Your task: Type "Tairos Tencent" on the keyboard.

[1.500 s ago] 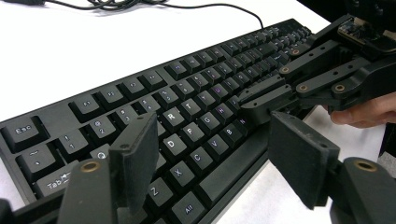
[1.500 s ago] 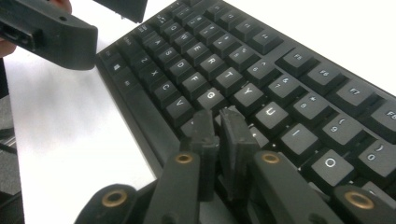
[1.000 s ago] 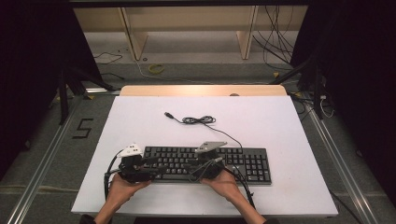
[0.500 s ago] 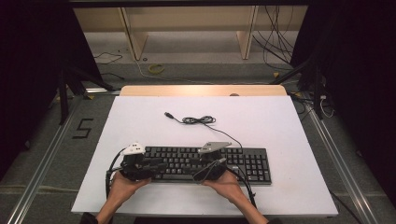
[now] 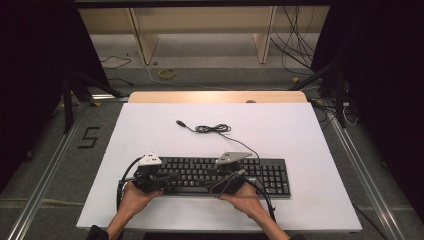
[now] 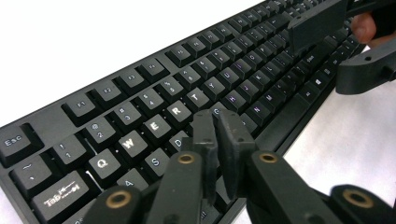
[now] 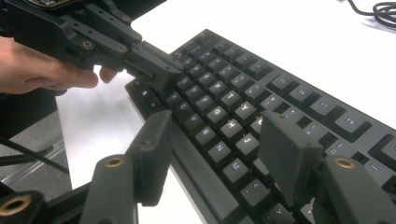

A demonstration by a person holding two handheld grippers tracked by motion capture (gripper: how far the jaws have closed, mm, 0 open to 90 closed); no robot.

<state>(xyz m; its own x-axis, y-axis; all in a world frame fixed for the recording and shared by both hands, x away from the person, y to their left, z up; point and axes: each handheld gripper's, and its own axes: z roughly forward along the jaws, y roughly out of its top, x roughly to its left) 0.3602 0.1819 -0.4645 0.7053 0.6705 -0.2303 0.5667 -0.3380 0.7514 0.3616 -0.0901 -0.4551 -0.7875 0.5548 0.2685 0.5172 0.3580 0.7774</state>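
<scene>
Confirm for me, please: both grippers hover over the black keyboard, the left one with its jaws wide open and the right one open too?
Not quite: the left gripper has its jaws shut, with nothing between them, as the left gripper view shows. The right gripper is open over the black keyboard.

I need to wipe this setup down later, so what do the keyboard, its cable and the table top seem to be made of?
Keyboard: looks like matte black plastic, with moulded keycaps and printed white legends. Cable: probably rubber- or vinyl-sheathed wire; thin, black, lying in loose coils. Table top: a smooth white matte sheet, perhaps laminate or painted board; a pale wood-coloured strip shows along its far edge.
</scene>
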